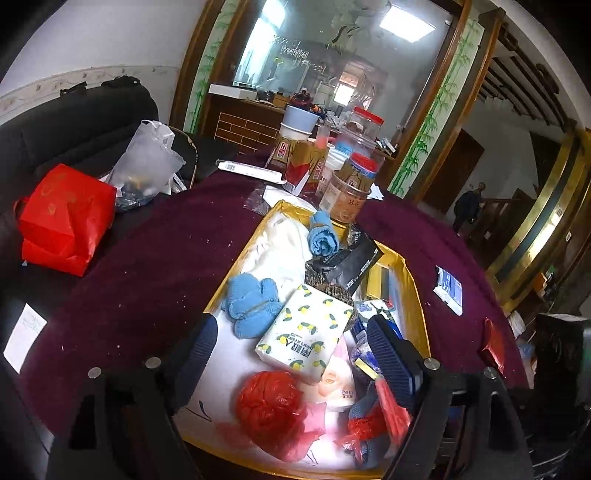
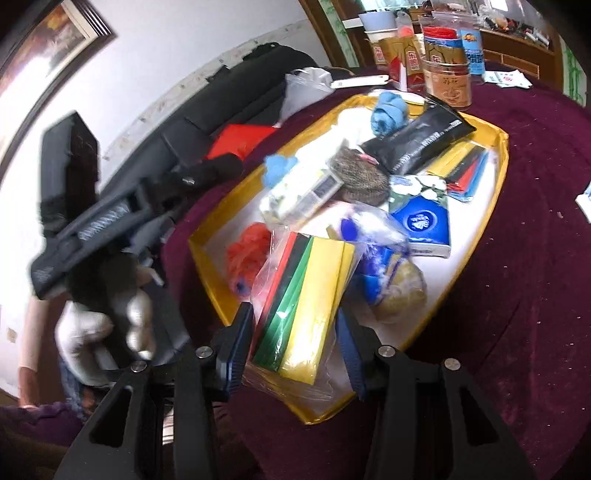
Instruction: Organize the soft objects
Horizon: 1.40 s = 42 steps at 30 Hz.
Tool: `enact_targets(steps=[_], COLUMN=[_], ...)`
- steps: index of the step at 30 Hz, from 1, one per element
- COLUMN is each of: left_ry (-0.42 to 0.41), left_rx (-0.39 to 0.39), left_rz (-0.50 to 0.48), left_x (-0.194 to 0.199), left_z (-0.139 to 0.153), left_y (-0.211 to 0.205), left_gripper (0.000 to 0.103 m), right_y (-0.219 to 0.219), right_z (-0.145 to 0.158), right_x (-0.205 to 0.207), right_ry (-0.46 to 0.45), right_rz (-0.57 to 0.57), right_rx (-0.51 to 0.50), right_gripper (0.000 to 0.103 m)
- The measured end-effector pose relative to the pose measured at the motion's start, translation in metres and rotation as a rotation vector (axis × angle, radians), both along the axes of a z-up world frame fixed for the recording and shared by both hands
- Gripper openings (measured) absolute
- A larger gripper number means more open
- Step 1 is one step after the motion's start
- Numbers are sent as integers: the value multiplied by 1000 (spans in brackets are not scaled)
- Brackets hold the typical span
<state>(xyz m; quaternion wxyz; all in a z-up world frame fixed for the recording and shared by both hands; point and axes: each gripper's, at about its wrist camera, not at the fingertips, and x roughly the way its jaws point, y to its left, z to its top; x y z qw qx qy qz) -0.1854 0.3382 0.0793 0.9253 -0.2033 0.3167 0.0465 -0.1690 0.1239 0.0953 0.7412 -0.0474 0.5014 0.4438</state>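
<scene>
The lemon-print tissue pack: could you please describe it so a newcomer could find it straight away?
On the dark red tablecloth sits a yellow-rimmed tray. Near its middle lies the tissue pack, beside a light blue knitted piece. It alone is white and covered with small yellow lemons and green leaves.

Behind the maroon tabletop (image 1: 155, 258) stand a black sofa (image 1: 74, 125) against a white wall (image 1: 110, 33) and a bamboo-painted, wood-framed mirror (image 1: 332, 55) reflecting a ceiling light (image 1: 406, 22).
</scene>
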Motion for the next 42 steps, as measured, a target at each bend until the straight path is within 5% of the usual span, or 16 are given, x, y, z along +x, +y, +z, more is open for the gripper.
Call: enact_targets(steps=[11, 16, 21, 24, 28, 34, 38, 42], left_ry=[-3, -20, -65, -109, -145, -161, -149, -149], left_rx=[22, 96, 176, 215, 233, 229, 239, 258], left_rz=[-12, 26, 72, 113, 144, 161, 154, 157], left_x=[-1, -5, -12, -19, -26, -34, -32, -30], left_z=[1, 9, 21, 31, 40, 44, 44, 44], left_y=[-15, -22, -30, -36, -42, -46, -50, -56], left_gripper=[86, 91, 94, 98, 99, 99, 99, 99], right_y=[4, -3, -31, -42, -31, -3, -1, -19], right_z=[-9, -1, 19, 23, 15, -21, -12, -3], right_x=[17, 2, -1, 2, 24, 68, 81, 80], right_ry=[-72, -83, -147, -91, 90, 290, 167, 156], right_rz=[-53, -25, -83, -71, -46, -102, -201, -225], right_rx=[-149, -114, -54, 41, 148, 134, 93, 151], right_gripper=[43, 64, 72, 72, 74, 77, 77, 77])
